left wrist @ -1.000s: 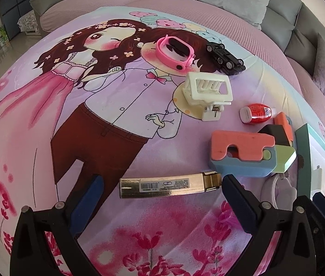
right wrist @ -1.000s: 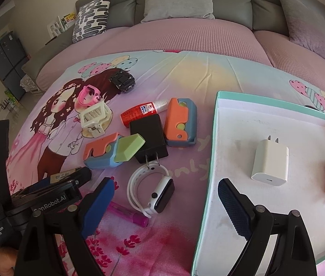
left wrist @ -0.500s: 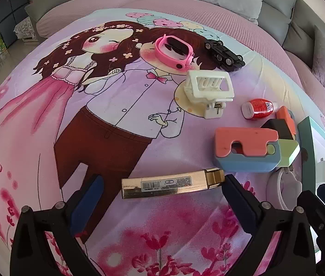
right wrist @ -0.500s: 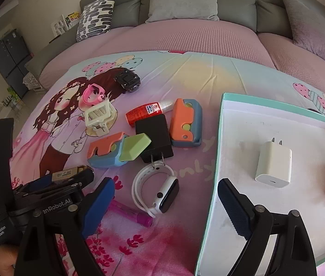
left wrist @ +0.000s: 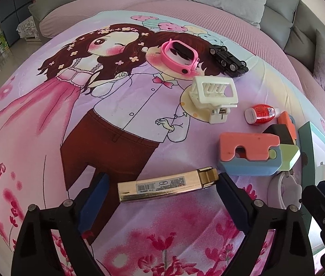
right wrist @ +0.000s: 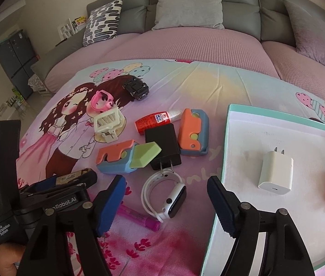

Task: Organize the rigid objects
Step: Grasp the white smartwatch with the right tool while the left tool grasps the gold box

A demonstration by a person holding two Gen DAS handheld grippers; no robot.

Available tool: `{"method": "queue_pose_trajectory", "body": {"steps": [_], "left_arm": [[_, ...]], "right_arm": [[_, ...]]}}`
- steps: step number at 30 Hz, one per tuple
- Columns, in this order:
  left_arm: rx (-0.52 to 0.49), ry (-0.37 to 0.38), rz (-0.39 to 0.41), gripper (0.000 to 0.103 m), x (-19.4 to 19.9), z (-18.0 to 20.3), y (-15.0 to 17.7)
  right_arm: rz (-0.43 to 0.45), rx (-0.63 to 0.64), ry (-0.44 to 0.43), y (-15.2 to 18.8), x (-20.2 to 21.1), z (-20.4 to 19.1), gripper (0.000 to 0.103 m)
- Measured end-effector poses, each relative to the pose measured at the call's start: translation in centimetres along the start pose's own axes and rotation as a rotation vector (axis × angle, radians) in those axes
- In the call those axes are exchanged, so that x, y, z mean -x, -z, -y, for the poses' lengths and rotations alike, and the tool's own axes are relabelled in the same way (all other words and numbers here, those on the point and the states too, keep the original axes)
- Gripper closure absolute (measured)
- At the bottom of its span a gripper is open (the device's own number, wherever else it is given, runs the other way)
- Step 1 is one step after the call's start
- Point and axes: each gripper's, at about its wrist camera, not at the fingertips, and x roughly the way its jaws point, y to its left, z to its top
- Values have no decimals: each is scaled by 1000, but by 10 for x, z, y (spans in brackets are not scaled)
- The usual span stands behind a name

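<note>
**newbie_op:** Two sets of tongs, both spread wide, nothing pinched. Your left tongs straddle the flat gold metal bar with the barcode sticker, which lies crosswise on the cartoon-print bedsheet. How do I not fumble this?

**rig_vet:** You're lined up along its length, so the pads would meet its short ends. I'd guess that's a slippery grab. Turn your wrist so the pads close on the long edges, get low, squeeze near the middle, then carry it to the teal-rimmed white tray.

**newbie_op:** And what does each camera give you?

**rig_vet:** Your left view shows the bar whole. Your right view hides most of it behind the left rig, but shows your right tongs hanging over the white smartwatch with the looped band, plus the white wall charger already in the tray.
</note>
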Motion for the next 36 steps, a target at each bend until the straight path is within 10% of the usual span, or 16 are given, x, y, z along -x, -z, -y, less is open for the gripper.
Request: {"method": "queue_pose_trajectory", "body": {"steps": [36], "left_arm": [[-36, -71, -36, 5, -8, -21, 10]], "right_arm": [[-114, 16, 65, 12, -43, -8, 48]]}}
